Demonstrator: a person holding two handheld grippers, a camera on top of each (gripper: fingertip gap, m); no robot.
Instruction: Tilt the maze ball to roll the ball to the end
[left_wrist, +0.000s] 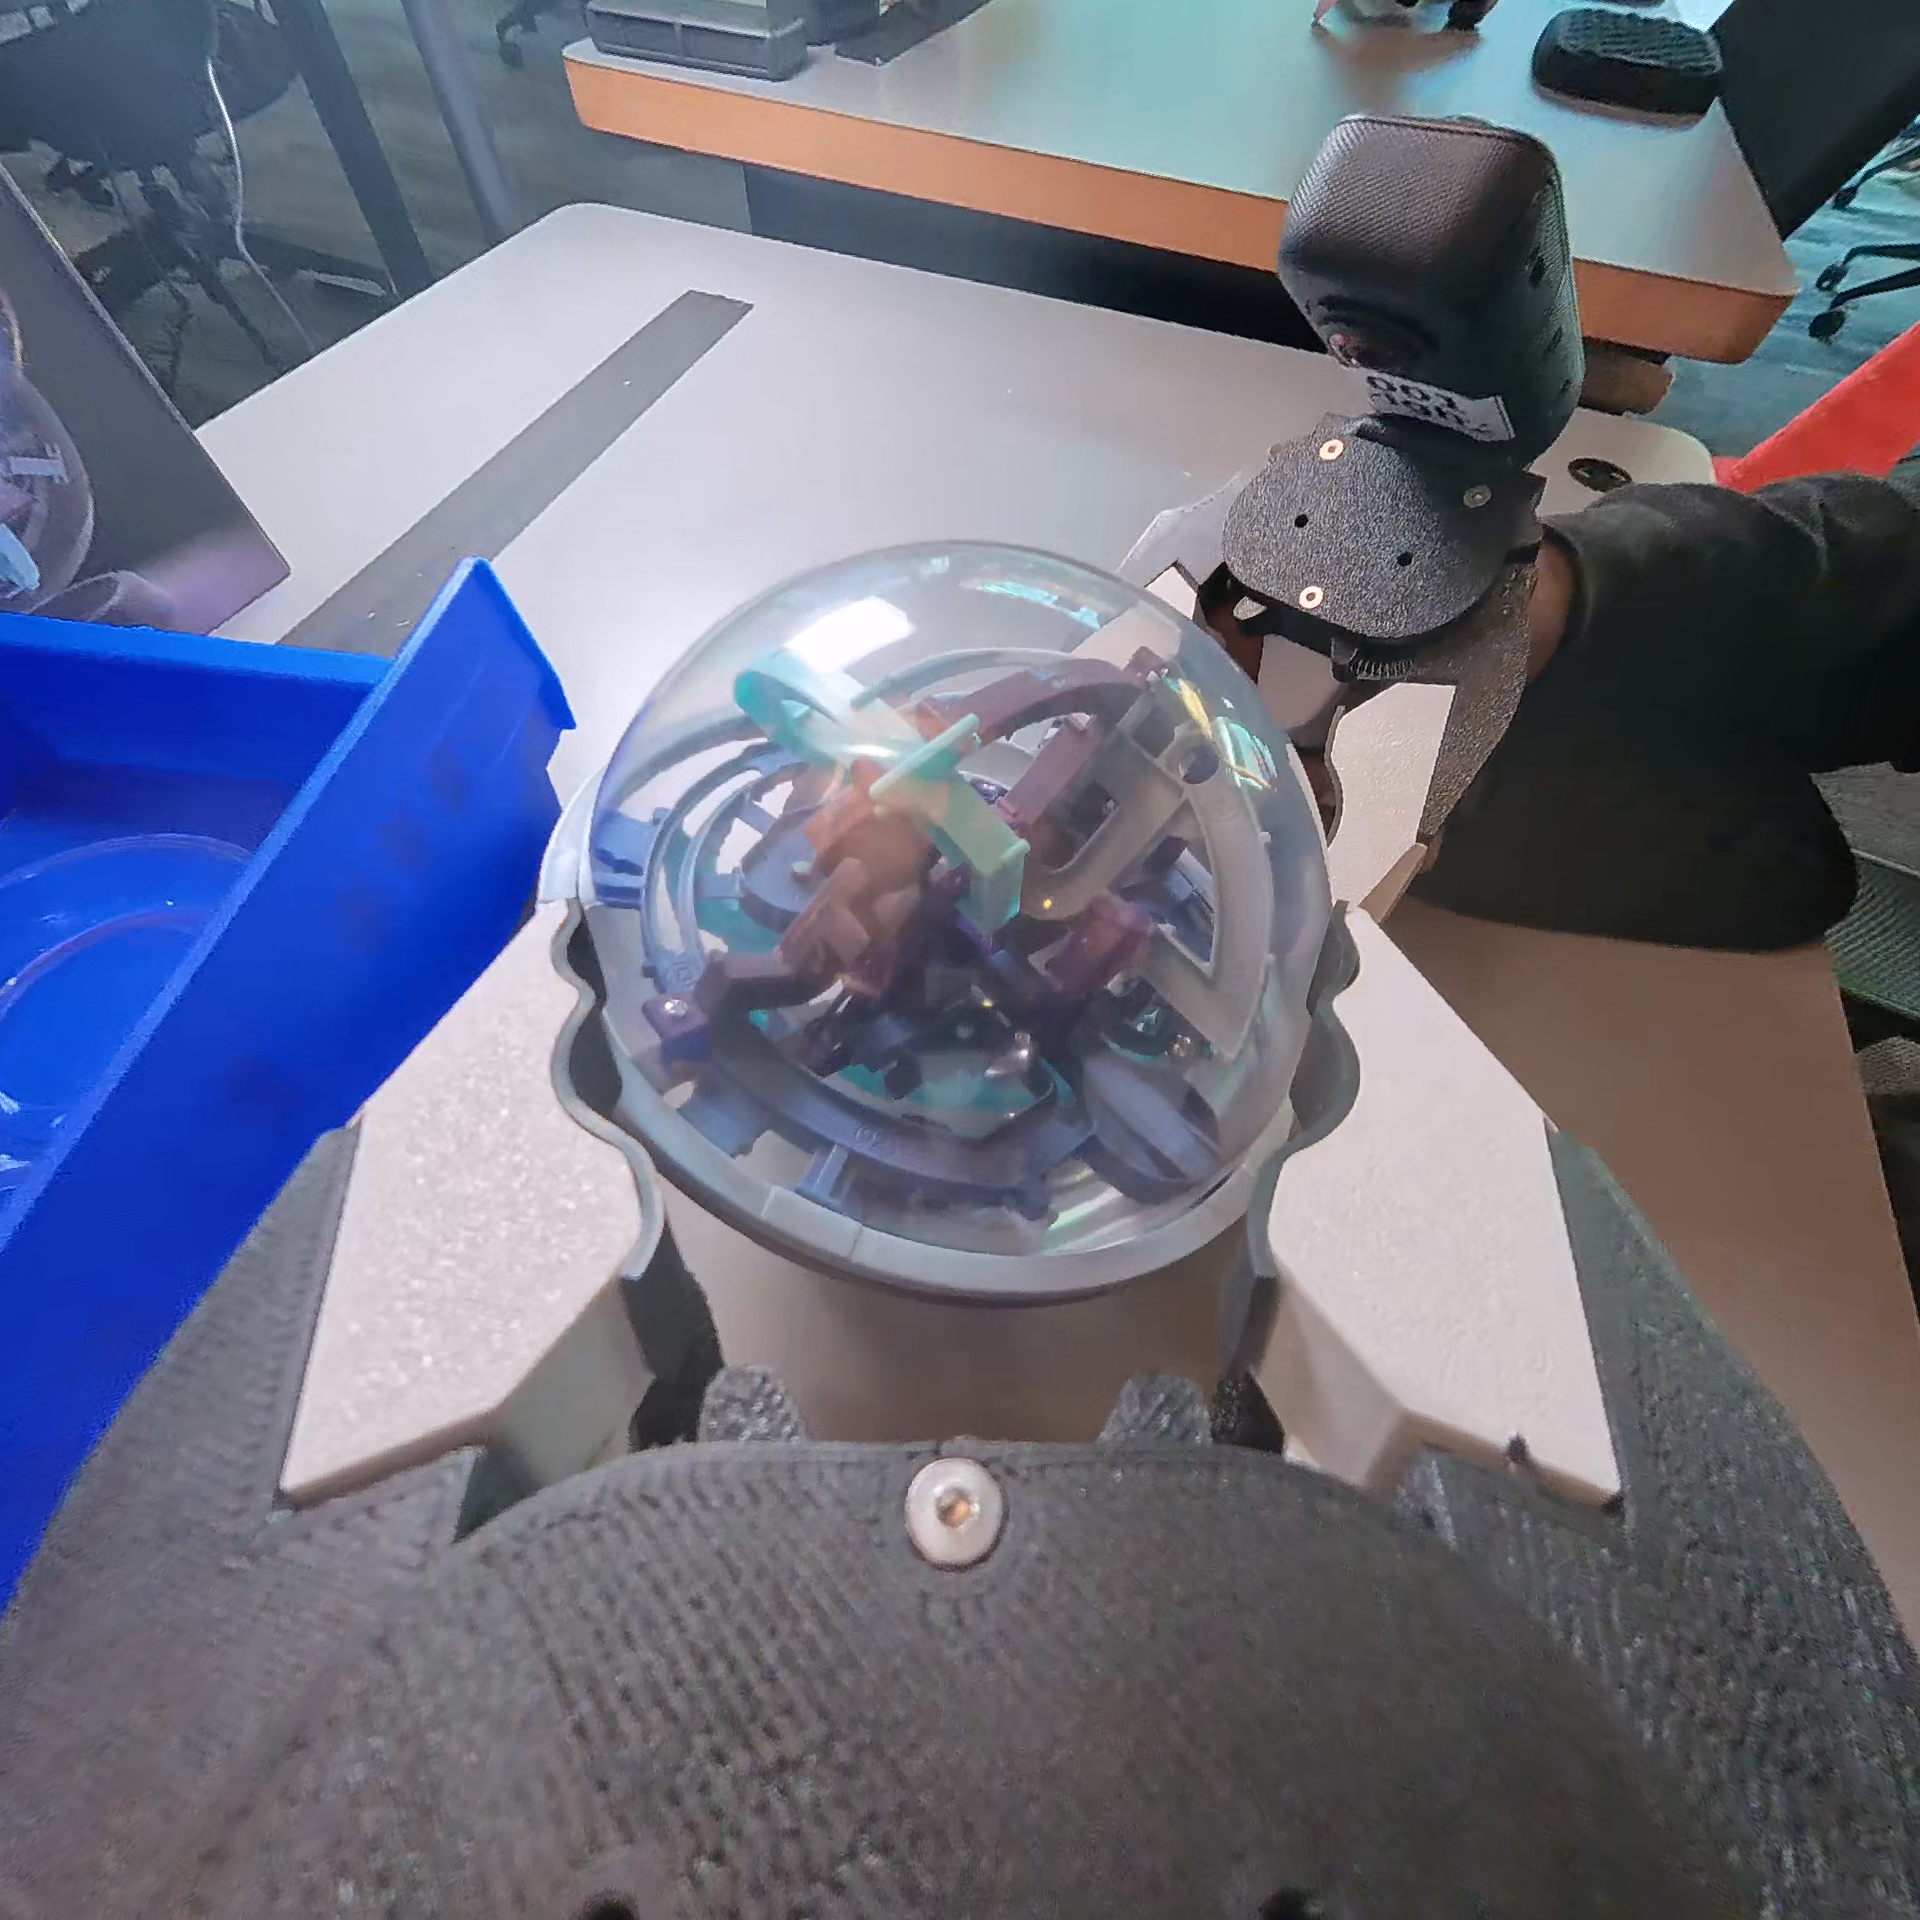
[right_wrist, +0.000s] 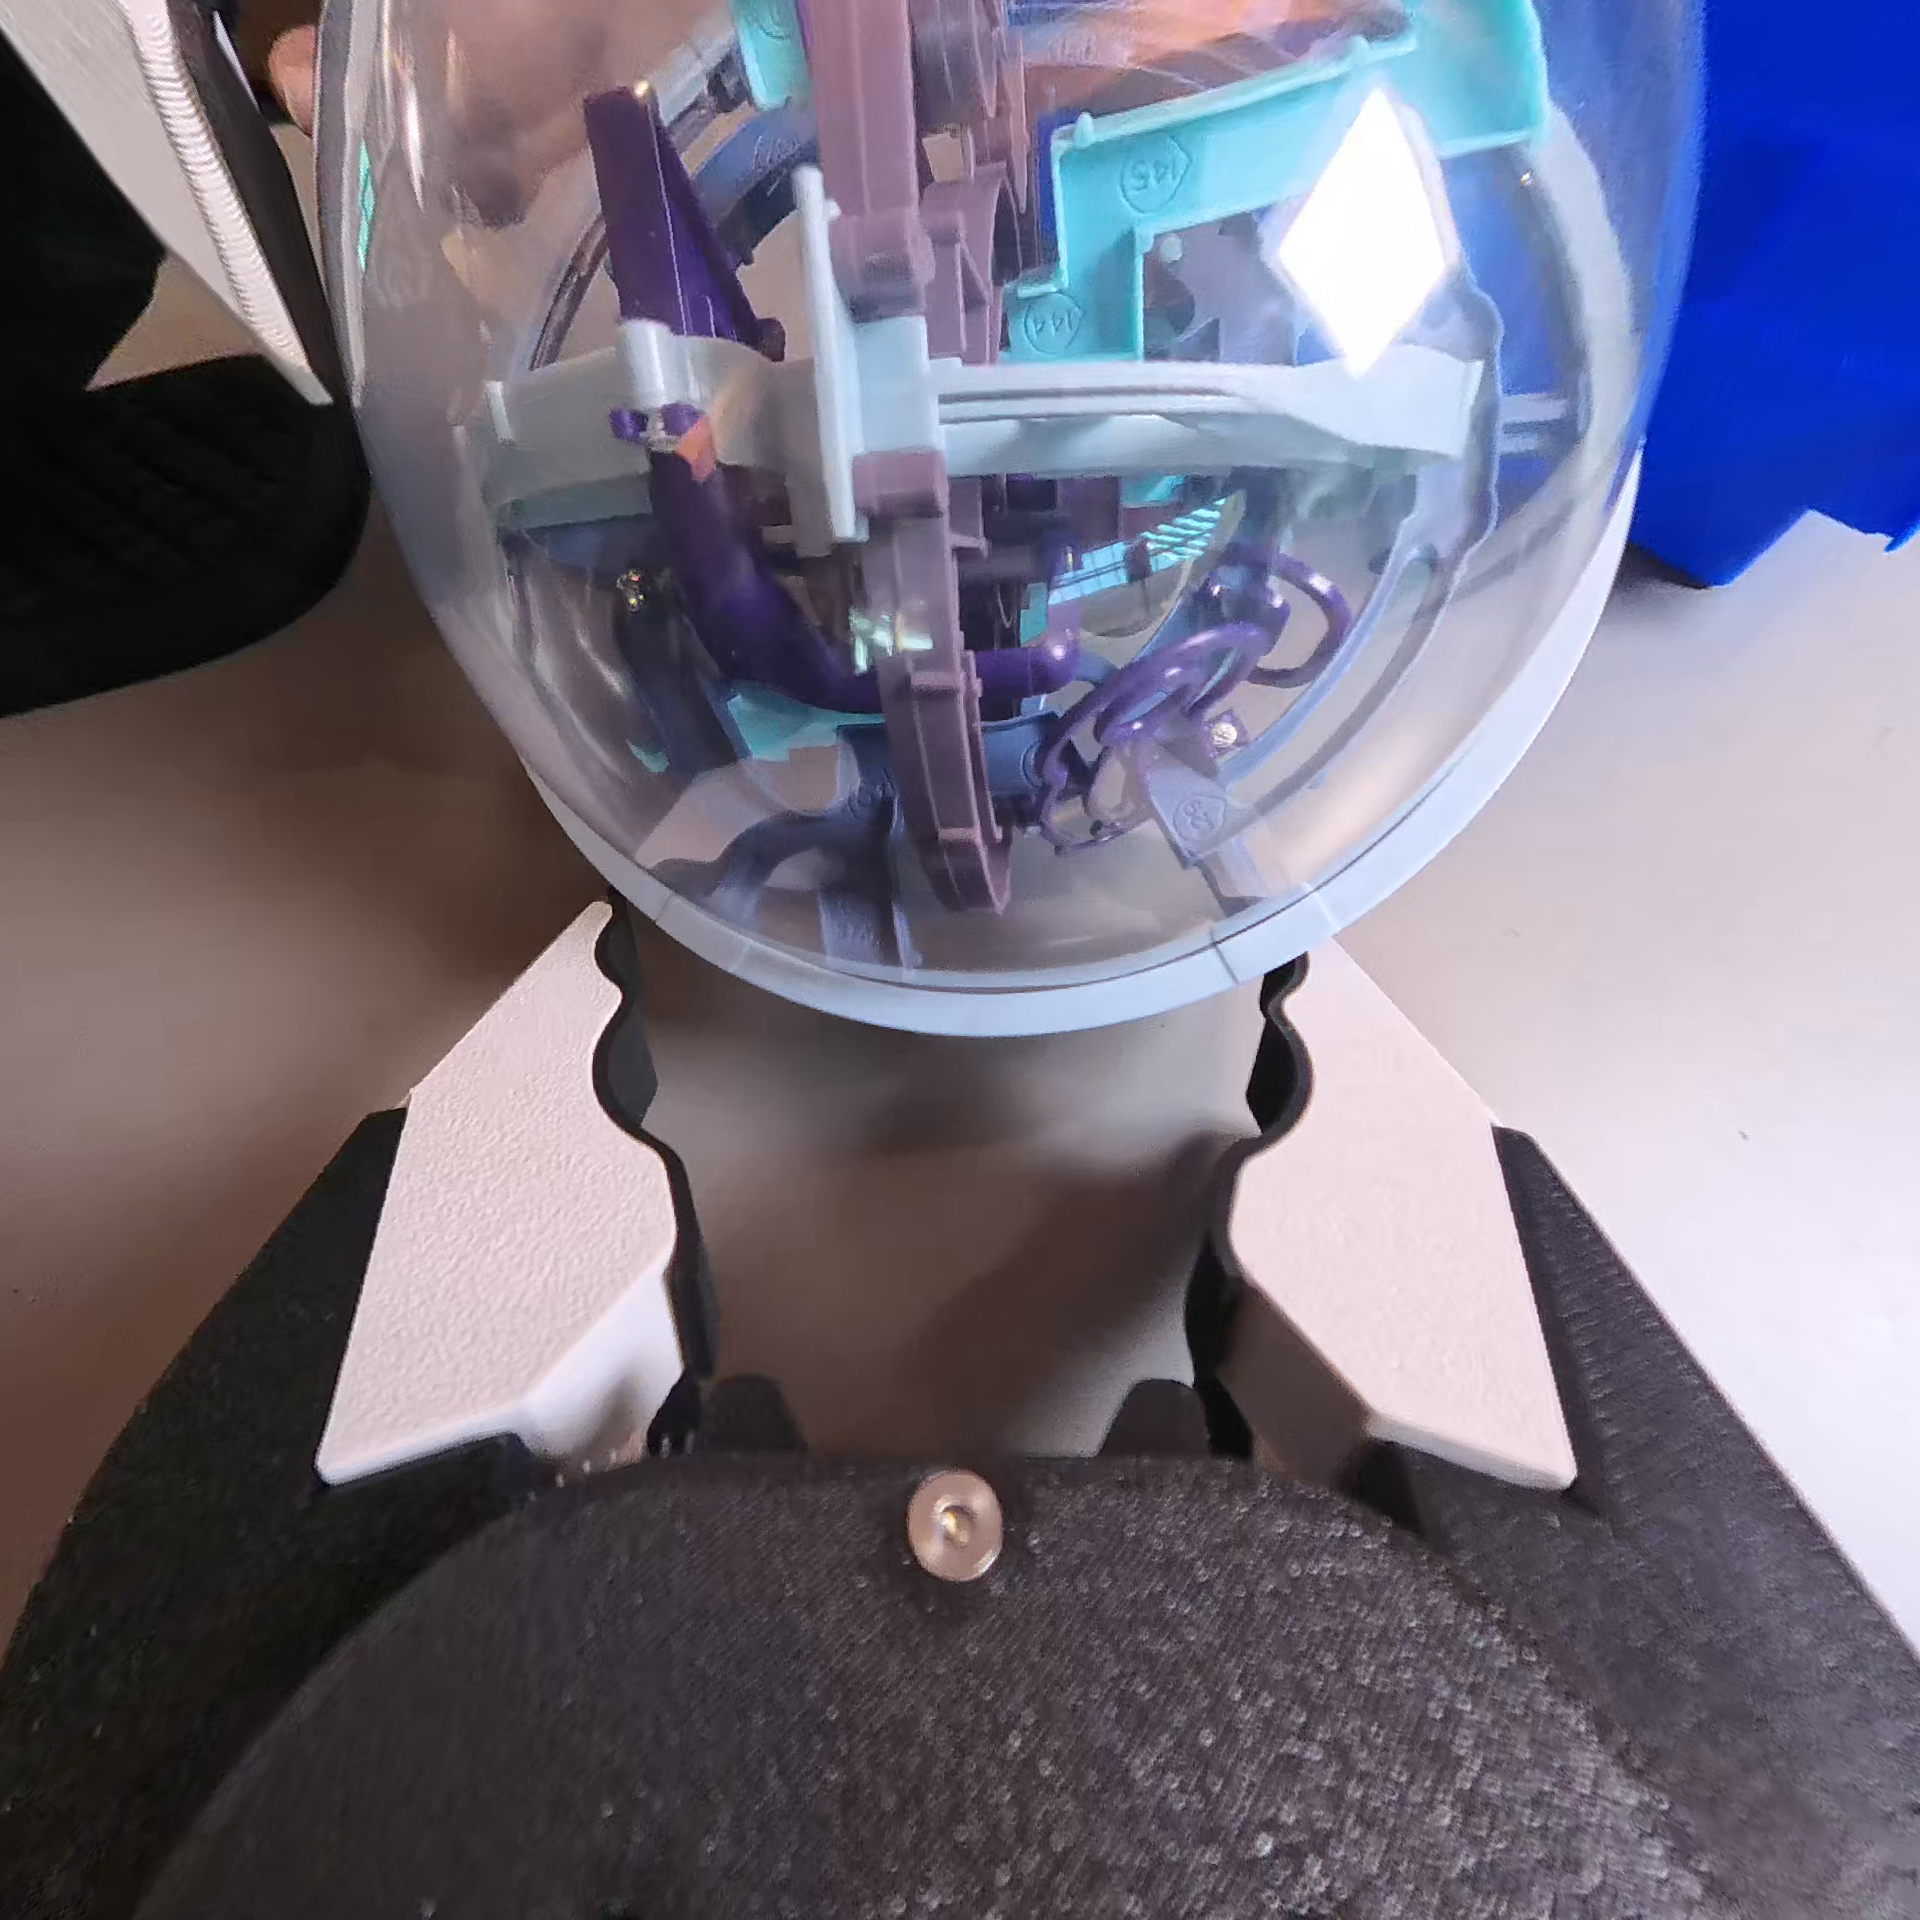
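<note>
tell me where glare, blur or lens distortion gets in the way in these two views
Left wrist view: soft reflections streak the maze ball, its inner tracks look slightly smeared, and the blue bin bows from the wide-angle lens. Right wrist view: a bright diamond-shaped glare patch sits on the dome's upper right, the sphere stretches egg-like, and a shadow falls on the table beneath it.

My left gripper (left_wrist: 956, 935) clamps the maze ball (left_wrist: 956, 894); my right gripper (right_wrist: 951, 966) cradles it, jaws wide.
</note>
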